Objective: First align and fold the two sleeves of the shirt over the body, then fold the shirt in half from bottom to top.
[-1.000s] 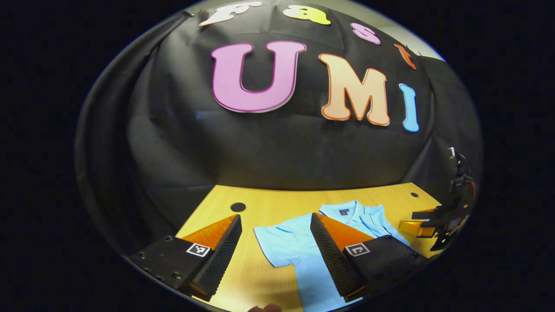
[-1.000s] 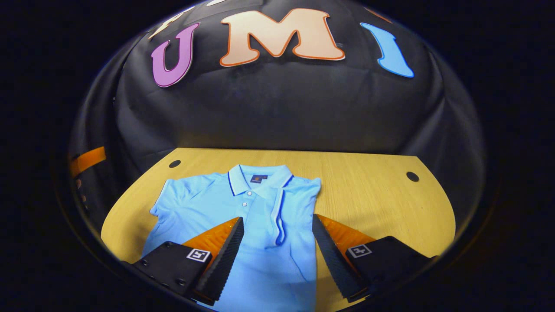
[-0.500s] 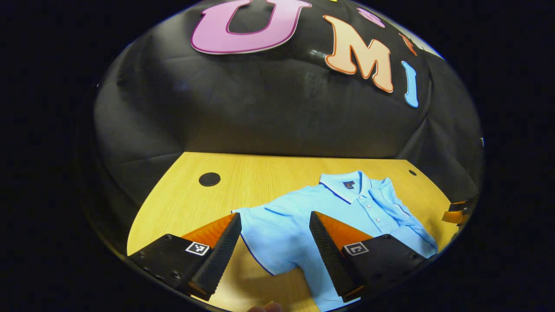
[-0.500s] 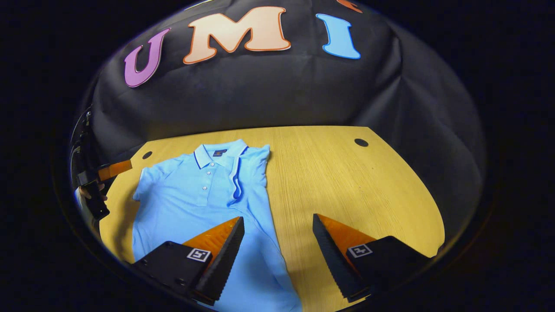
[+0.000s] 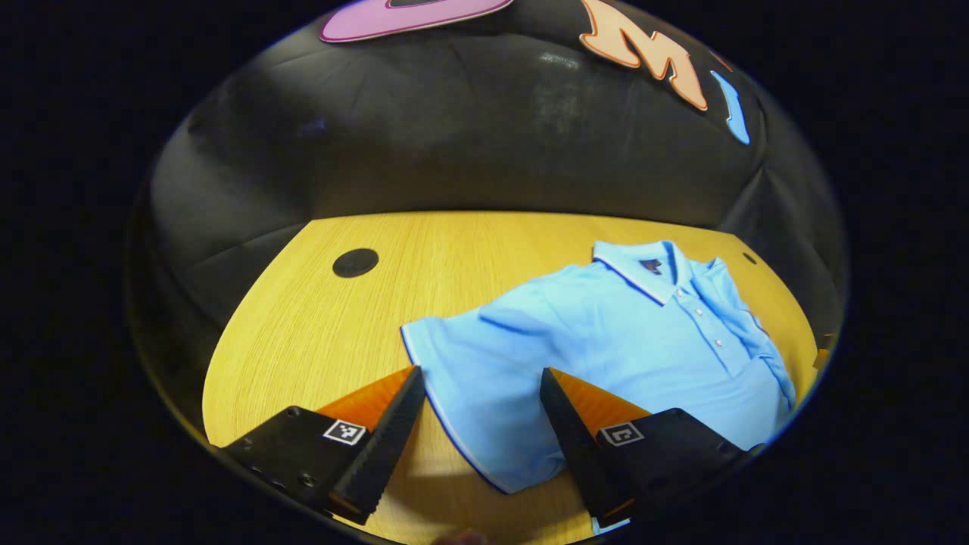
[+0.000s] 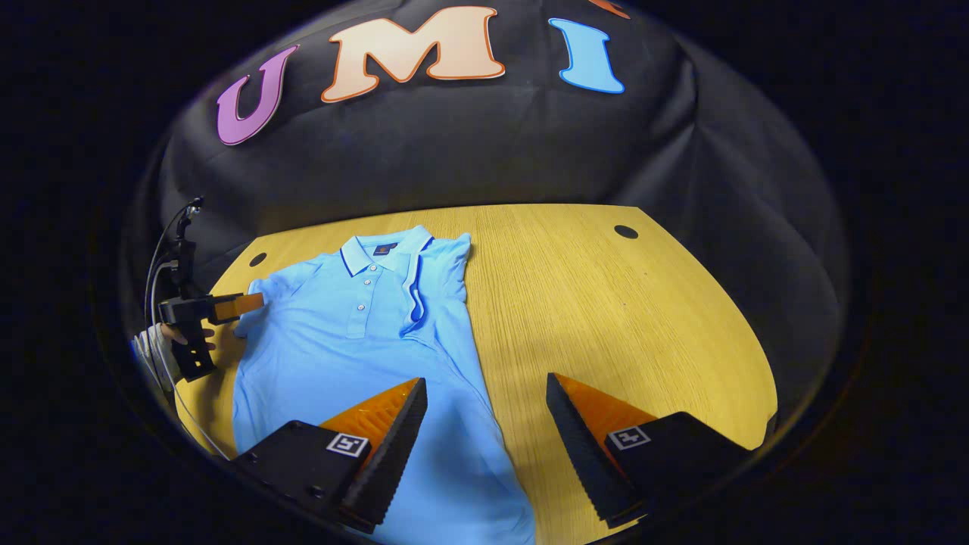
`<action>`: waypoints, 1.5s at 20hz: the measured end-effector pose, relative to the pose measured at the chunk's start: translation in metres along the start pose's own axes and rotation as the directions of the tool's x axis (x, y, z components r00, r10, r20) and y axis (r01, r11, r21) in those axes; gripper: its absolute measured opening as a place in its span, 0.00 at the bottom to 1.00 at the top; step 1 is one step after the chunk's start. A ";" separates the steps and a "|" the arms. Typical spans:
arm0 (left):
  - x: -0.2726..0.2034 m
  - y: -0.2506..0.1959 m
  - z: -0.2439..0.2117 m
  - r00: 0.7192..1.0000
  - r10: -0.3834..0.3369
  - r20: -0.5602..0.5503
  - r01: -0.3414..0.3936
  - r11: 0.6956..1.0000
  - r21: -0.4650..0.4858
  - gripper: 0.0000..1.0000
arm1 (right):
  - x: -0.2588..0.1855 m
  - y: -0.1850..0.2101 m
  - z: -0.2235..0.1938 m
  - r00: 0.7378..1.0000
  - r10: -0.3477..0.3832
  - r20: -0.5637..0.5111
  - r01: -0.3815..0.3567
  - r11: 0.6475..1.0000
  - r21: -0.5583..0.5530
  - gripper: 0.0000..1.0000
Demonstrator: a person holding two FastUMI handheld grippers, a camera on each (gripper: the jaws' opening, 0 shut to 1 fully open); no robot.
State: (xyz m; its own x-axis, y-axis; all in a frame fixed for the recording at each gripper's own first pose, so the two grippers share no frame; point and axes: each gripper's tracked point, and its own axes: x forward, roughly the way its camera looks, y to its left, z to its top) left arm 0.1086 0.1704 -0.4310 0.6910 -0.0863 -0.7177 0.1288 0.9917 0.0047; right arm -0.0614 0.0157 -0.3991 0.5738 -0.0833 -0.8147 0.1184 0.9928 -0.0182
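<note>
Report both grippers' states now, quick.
Left gripper: open, jaws either side of the shirt's sleeve, holding nothing.
Right gripper: open, over the shirt's edge, holding nothing.

shirt (image 6: 356,341) flat on table (image 6: 606,303) | right gripper (image 6: 484,424) spread above hem edge

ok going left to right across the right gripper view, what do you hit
left hand-held gripper at the sleeve → shirt → bare table
</note>
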 end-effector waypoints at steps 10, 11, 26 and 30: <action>0.002 -0.025 0.003 0.999 -0.006 0.032 0.008 0.998 -0.054 0.03 | 0.008 0.001 -0.008 1.000 0.023 -0.020 -0.022 0.999 0.035 0.98; 0.004 -0.025 0.004 1.000 0.015 0.025 -0.013 0.998 -0.057 0.02 | 0.007 0.000 -0.008 0.999 0.029 -0.022 -0.028 0.999 0.033 0.98; -0.007 -0.149 0.070 0.996 -0.018 0.088 0.013 0.998 0.067 0.00 | -0.013 -0.068 -0.002 0.996 0.085 0.020 -0.086 0.994 0.071 0.98; 0.004 -0.188 0.058 0.997 -0.053 0.048 0.048 0.995 0.087 0.00 | -0.018 -0.100 -0.005 0.997 0.073 0.016 -0.074 0.995 0.071 0.98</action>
State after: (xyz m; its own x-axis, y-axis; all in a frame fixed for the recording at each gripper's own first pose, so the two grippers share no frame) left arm 0.1288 -0.0222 -0.3942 0.7167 -0.1429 -0.6825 0.2237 0.9742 0.0309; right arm -0.0881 -0.0819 -0.3856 0.5939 -0.0119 -0.8044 0.1330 0.9876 0.0836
